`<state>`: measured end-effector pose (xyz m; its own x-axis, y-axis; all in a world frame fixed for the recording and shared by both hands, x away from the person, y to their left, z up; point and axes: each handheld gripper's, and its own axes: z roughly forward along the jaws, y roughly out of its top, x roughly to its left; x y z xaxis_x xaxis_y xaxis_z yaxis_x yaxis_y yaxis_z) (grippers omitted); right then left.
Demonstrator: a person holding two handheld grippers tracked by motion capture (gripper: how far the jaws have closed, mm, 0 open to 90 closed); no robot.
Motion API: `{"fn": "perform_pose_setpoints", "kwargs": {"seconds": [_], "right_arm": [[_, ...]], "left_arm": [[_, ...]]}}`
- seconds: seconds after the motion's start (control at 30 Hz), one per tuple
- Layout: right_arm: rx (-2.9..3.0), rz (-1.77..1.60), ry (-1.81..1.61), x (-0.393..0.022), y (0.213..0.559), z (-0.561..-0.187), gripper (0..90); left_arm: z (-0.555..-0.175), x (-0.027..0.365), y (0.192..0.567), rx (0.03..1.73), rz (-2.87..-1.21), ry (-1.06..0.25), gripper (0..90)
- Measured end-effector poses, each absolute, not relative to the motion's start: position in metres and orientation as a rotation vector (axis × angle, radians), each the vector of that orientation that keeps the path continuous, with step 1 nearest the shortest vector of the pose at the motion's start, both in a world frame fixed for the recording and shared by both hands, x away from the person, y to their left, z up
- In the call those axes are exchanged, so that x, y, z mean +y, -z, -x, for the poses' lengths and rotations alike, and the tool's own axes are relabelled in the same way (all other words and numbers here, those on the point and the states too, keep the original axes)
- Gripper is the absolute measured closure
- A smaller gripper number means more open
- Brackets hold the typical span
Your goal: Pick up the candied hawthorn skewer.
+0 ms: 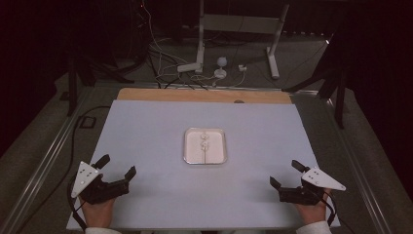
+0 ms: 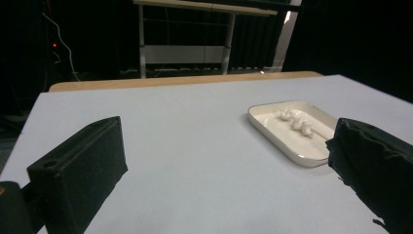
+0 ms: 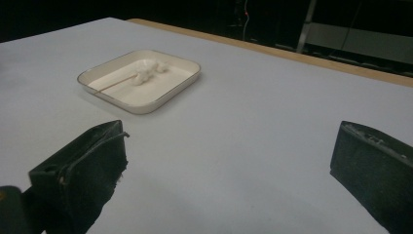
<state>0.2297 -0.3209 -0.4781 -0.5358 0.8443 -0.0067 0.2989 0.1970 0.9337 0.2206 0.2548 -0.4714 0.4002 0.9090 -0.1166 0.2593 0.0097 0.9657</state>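
A white square tray (image 1: 219,157) sits at the middle of the pale table (image 1: 146,126). In it lies a thin wooden skewer (image 1: 205,152) with small white lumps (image 1: 205,141) on its far half. The tray (image 2: 311,157) also appears to the right in the left gripper view and at upper left in the right gripper view (image 3: 160,100). My left gripper (image 1: 117,167) rests near the front left edge, open, with nothing between its jaws. My right gripper (image 1: 287,174) rests near the front right edge, also open and empty.
A wooden strip (image 1: 204,95) runs along the table's far edge. Beyond it stand a white metal frame (image 1: 238,29), loose cables (image 1: 165,68) and a small white object (image 1: 221,66) on the floor. Dark stands flank both sides.
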Motion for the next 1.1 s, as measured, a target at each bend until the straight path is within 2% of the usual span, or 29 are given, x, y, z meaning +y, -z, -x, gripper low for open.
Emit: {"fn": "perform_pose_setpoints", "kwargs": {"seconds": [0.27, 0.73, 1.1], "right_arm": [[1.917, -1.063, -1.334, -0.320, 0.477, -0.230, 0.0], [1.945, -1.054, -1.317, -0.316, 0.479, -0.233, 0.0], [1.935, -1.061, -1.300, -0.316, 0.480, -0.232, 0.0]], "left_arm": [[-0.217, 0.253, 0.470, 1.060, -1.485, -0.729, 1.0], [-0.220, 0.255, 0.472, 1.116, -1.502, -0.763, 1.0], [-0.227, 0.250, 0.455, 1.137, -1.522, -0.711, 1.0]]}}
